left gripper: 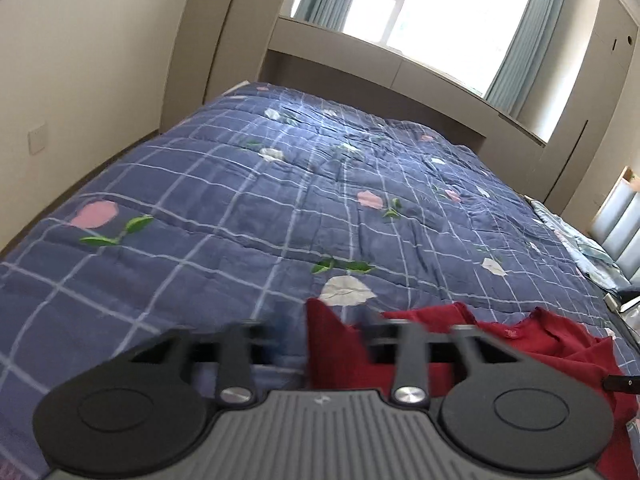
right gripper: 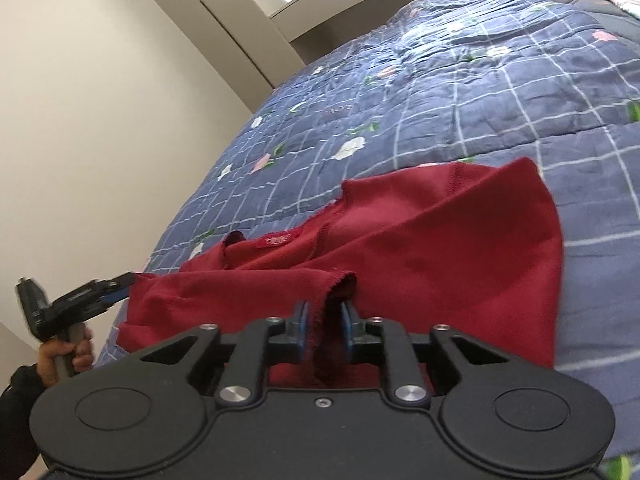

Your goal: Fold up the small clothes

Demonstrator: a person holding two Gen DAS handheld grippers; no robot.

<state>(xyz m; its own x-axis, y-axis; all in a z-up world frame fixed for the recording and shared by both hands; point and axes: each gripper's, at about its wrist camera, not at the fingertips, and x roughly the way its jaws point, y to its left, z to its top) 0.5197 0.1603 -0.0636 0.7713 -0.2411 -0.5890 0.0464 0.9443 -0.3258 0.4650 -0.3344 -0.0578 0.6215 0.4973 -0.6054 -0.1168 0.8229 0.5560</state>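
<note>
The red shirt (right gripper: 420, 240) lies on the bed (right gripper: 480, 100) — a bunched edge pinched in the right tool (right gripper: 323, 320) at 12 o'clock. The left tool (left gripper: 324, 332) looks spread wide, shirt between its fingers; at 9 o'clock it meets the shirt's far corner.

bright daylight through a big window (left gripper: 420, 12) with grey-blue curtains (left gripper: 520, 40), beige walls (left gripper: 80, 60), and a bed under a blue checked floral quilt (left gripper: 280, 184).
</note>
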